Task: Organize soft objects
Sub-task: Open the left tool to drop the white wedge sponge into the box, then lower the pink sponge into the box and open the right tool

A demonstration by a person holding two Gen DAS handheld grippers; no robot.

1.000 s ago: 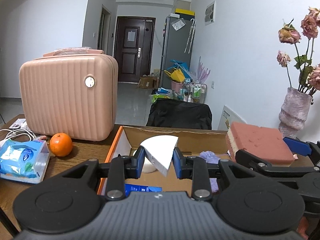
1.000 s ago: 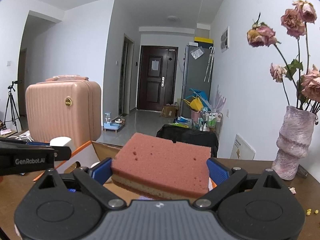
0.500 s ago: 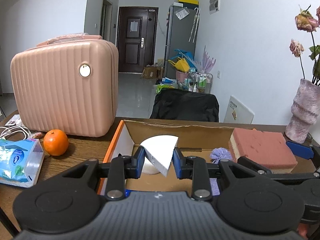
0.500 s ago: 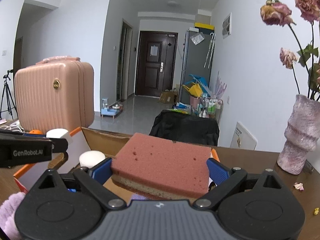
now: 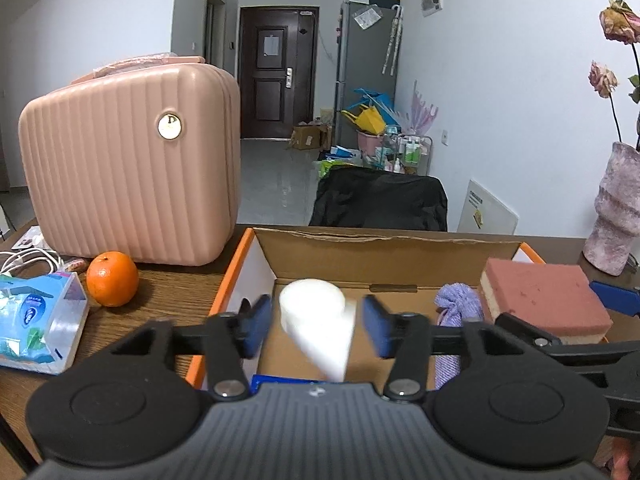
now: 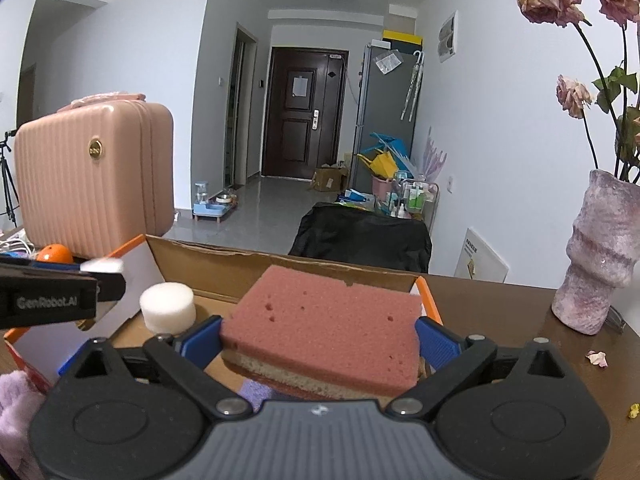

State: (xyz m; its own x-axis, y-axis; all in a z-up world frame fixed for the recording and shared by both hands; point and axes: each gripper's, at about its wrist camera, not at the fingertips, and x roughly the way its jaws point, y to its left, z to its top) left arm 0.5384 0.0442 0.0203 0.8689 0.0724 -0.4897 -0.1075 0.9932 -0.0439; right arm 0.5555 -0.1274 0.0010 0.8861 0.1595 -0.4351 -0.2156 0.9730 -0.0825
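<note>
Left wrist view: your left gripper [image 5: 313,324] is opening, its jaws just letting the white wedge [image 5: 320,330] go above the box [image 5: 256,268]. Your right gripper [image 6: 320,336] is squeezing the sponge [image 6: 324,322] over that box.

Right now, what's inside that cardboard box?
The cardboard box holds a round white foam puck, a lilac cloth and something blue. The grippers, white wedge and pink sponge cover the remaining floor.
</note>
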